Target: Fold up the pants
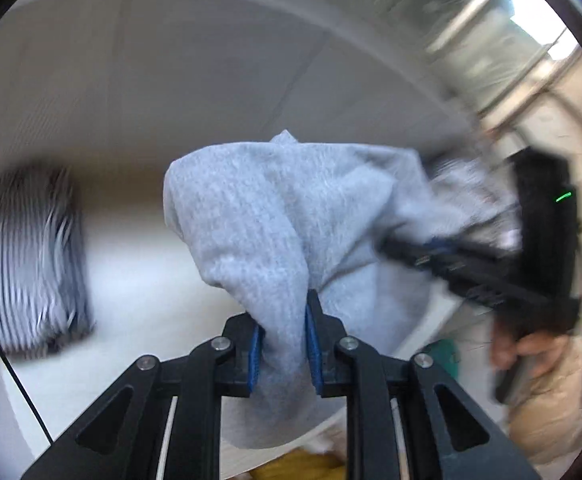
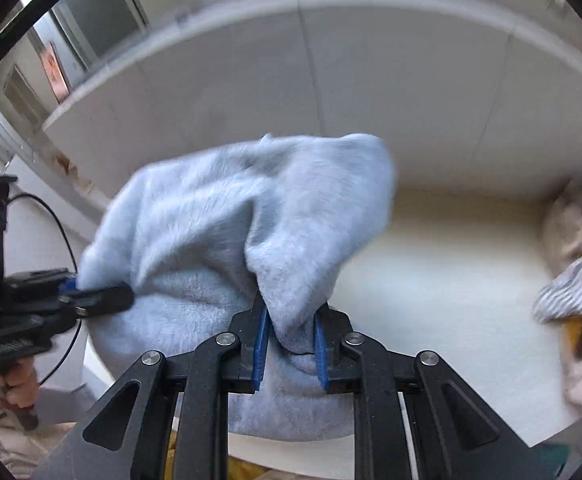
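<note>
The light grey fleece pants [image 1: 275, 216] hang bunched in the air above a white table [image 1: 139, 280]. My left gripper [image 1: 283, 344] is shut on a fold of the pants between its blue pads. My right gripper [image 2: 291, 344] is shut on another fold of the same pants [image 2: 227, 216]. In the left wrist view the right gripper [image 1: 439, 248] reaches into the cloth from the right. In the right wrist view the left gripper [image 2: 91, 296] grips the cloth at the left. Both views are motion-blurred.
A folded black-and-white striped garment [image 1: 35, 264] lies on the table at the left. A heap of striped and pale clothes [image 2: 575, 280] lies at the table's right edge. A grey wall panel [image 2: 371, 80] stands behind the table. A yellow item [image 1: 299, 466] lies below the table's near edge.
</note>
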Demonstrator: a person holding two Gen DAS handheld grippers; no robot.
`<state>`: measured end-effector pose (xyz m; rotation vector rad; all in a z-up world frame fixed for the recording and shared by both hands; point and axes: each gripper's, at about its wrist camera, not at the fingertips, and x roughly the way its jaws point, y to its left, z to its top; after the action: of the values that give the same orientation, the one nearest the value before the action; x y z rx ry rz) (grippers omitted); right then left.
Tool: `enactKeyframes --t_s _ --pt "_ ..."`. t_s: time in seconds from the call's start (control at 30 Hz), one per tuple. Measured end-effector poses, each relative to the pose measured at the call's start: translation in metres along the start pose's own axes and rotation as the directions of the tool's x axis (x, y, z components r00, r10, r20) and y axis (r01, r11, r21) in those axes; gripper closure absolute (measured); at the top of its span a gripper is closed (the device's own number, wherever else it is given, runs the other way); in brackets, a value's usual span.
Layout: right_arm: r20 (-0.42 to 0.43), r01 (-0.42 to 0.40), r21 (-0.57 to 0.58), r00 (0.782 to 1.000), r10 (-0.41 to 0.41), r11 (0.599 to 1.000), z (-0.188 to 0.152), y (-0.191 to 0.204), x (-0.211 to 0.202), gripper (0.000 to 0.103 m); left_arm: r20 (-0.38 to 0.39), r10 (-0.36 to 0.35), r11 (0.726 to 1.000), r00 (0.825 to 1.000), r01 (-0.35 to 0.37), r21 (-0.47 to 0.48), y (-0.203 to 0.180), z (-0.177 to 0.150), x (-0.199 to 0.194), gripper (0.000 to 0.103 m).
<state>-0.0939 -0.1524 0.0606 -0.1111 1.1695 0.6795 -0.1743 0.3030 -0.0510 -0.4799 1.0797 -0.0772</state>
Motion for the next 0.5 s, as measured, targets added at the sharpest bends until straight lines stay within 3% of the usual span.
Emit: enactKeyframes --t_s 0.1,0.17,0.23,0.3,0.37,0.4,0.5 --pt "-0.109 -0.081 0.026 0.991 0.083 0.996 -0.018 0.004 0.061 0.083 -0.122 0.092 0.989 0.988 -0.105 -0.105 0.043 -0.022 0.042 0.083" --pt "-0.167 -0.087 0.023 0.982 0.09 0.996 -0.029 0.005 0.09 0.083 -0.15 0.135 0.974 0.979 -0.159 -0.163 0.064 -0.034 0.054 0.082" --pt "-0.2 -0.059 -0.028 0.978 0.053 0.998 -0.035 0.012 0.107 0.083 -0.135 0.191 0.967 0.972 -0.21 -0.142 0.067 -0.038 0.051 0.073" --pt "-0.193 -0.052 -0.059 0.98 0.04 0.997 -0.034 0.019 0.108 0.083 -0.105 0.27 0.957 0.957 -0.279 -0.082 0.061 -0.038 0.045 0.052" --pt "-0.18 -0.091 -0.041 0.98 0.082 0.995 -0.029 0.018 0.1 0.08 -0.069 0.347 0.937 0.935 -0.348 -0.01 0.05 -0.036 0.038 0.048" --pt "-0.172 -0.109 -0.029 0.98 0.103 0.994 -0.026 0.016 0.096 0.075 -0.064 0.36 0.933 0.931 -0.361 0.0 0.045 -0.034 0.036 0.047" --pt "-0.143 -0.128 -0.009 0.982 0.125 0.992 -0.017 0.004 0.075 0.073 -0.022 0.39 0.921 0.92 -0.39 0.012 0.029 -0.031 0.024 0.047"
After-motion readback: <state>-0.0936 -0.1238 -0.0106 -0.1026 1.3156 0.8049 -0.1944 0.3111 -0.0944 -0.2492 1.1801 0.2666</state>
